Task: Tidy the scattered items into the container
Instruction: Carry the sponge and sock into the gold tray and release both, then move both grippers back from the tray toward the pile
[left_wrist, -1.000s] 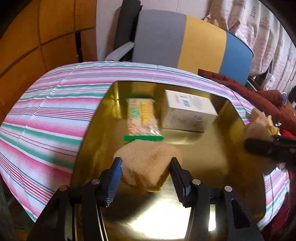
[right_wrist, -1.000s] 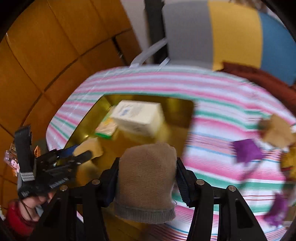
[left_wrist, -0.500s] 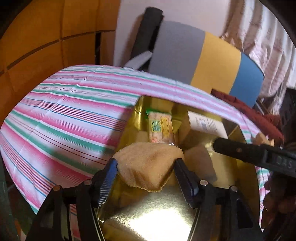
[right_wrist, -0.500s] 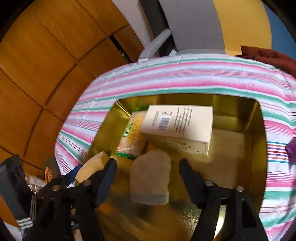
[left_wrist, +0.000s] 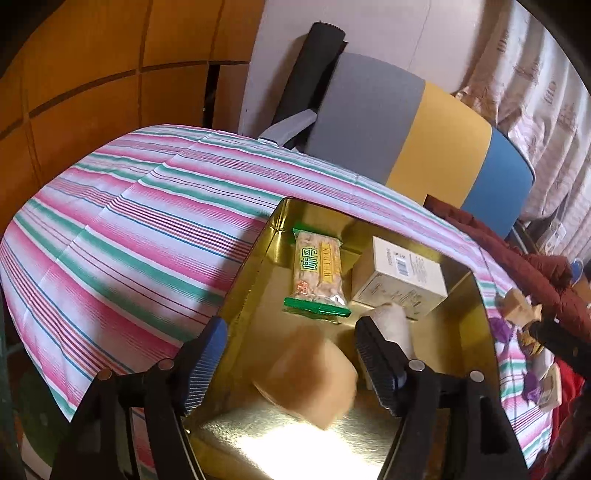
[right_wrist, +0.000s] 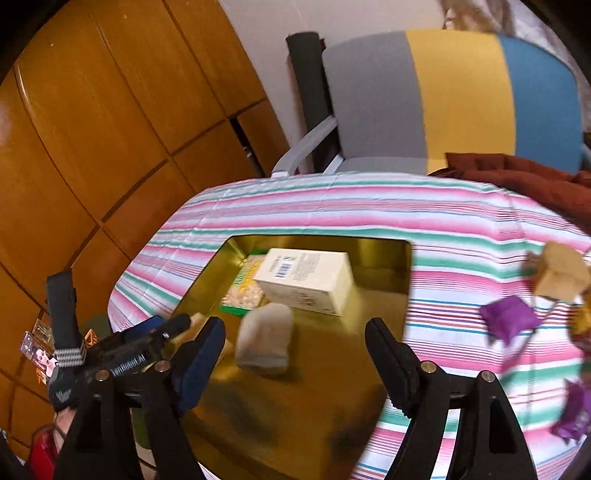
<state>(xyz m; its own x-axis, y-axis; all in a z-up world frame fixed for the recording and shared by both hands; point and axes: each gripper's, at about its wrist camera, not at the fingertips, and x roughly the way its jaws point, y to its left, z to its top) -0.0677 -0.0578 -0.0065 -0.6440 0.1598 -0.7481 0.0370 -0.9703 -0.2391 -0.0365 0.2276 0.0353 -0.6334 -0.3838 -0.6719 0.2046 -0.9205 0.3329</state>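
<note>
Four things sit in the gold tin now: the snack packet toward its far left corner, the white box beside it against the far wall, the grey knitted piece just in front of the box, and the tan sponge dropping blurred near the front edge. My left gripper is opening, jaws wide, the sponge between them but neither pad touching it, so that one's let go. My right gripper is opening too, nothing clamped, the knitted piece lying loose on the tin floor beyond the tips. Good, two more delivered! Plenty left, though: out past the tin's right edge, on the striped tablecloth, I can see a purple pouch, a tan block near the cloth's right edge, and another purple scrap toward the front right corner, blurred. I'd call it roughly halfway, with the right side of the table still to clear.
</note>
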